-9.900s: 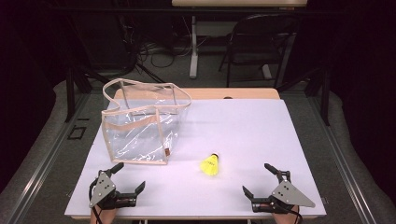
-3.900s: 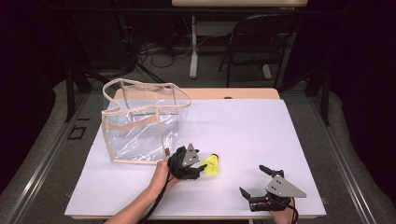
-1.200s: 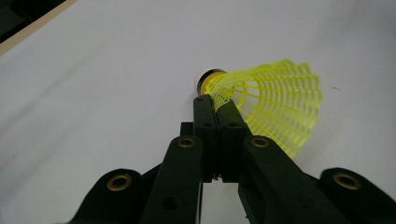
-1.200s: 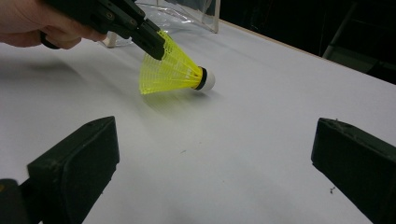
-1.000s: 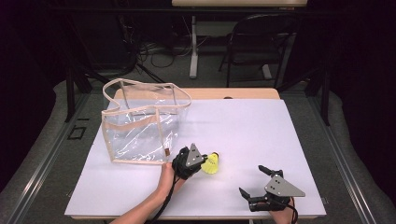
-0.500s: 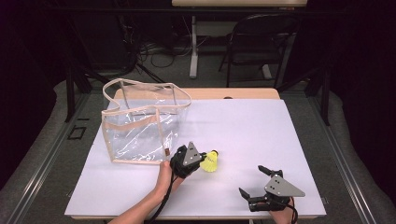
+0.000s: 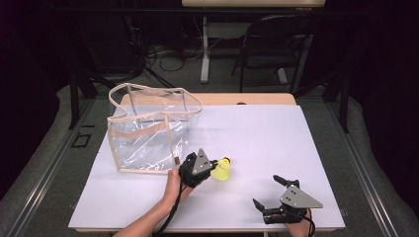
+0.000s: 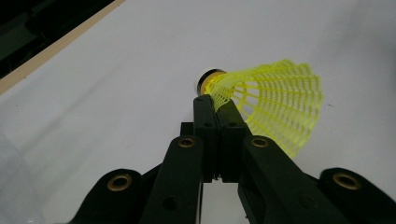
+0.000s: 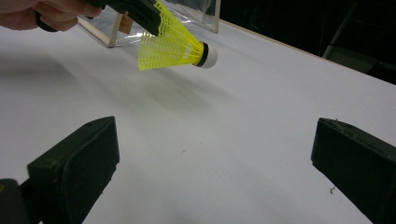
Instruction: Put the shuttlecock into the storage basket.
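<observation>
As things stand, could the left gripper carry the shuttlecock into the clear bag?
Probably yes. The left gripper is shut on the yellow shuttlecock beside the clear bag, whose top gapes open; only the handles arch over it.

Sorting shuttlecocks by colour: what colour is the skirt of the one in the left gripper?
Bright yellow mesh skirt, clearest in the left gripper view.

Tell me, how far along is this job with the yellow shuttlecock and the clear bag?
Done: the left gripper is shut on the shuttlecock, pinching its yellow skirt; the right gripper view shows it lifted off the table. In hand: carrying it. Left, probably: dropping it into the clear bag. The right gripper rests open, holding nothing.
</observation>
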`<act>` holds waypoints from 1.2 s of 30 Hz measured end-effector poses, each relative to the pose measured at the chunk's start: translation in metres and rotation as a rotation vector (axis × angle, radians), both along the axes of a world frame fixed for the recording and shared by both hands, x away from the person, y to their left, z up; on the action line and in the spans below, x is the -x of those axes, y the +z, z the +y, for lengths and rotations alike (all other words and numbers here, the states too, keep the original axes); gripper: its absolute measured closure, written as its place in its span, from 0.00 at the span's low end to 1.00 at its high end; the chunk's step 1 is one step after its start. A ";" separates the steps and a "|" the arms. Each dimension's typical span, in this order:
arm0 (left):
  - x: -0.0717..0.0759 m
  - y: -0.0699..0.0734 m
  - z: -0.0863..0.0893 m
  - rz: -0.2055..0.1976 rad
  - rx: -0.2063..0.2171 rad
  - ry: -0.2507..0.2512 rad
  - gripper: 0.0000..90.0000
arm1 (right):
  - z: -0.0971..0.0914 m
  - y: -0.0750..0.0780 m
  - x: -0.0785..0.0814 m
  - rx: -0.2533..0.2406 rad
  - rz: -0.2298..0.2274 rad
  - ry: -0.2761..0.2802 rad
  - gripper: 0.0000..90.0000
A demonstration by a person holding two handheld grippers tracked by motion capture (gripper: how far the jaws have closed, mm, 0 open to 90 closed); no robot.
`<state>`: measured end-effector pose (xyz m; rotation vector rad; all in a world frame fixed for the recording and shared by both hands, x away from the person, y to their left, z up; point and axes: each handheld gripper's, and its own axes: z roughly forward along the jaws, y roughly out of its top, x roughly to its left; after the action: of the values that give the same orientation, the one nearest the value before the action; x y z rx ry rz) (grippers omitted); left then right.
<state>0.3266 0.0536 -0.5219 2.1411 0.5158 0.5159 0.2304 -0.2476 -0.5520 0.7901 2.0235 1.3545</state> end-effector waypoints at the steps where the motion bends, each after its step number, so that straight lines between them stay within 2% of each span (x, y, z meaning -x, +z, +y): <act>1: 0.000 0.000 0.000 0.002 0.004 0.000 0.99 | 0.000 0.000 0.000 0.004 0.004 -0.001 0.01; 20: -0.006 0.013 0.001 -0.031 0.018 0.018 0.99 | 0.000 0.000 0.001 0.005 0.008 -0.004 0.01; 36: -0.018 0.020 -0.002 -0.030 0.017 0.018 0.99 | 0.000 -0.002 0.000 0.010 0.018 0.000 0.01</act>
<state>0.3442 0.0520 -0.5021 2.1109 0.5216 0.5505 0.2302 -0.2476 -0.5536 0.8011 2.0419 1.3411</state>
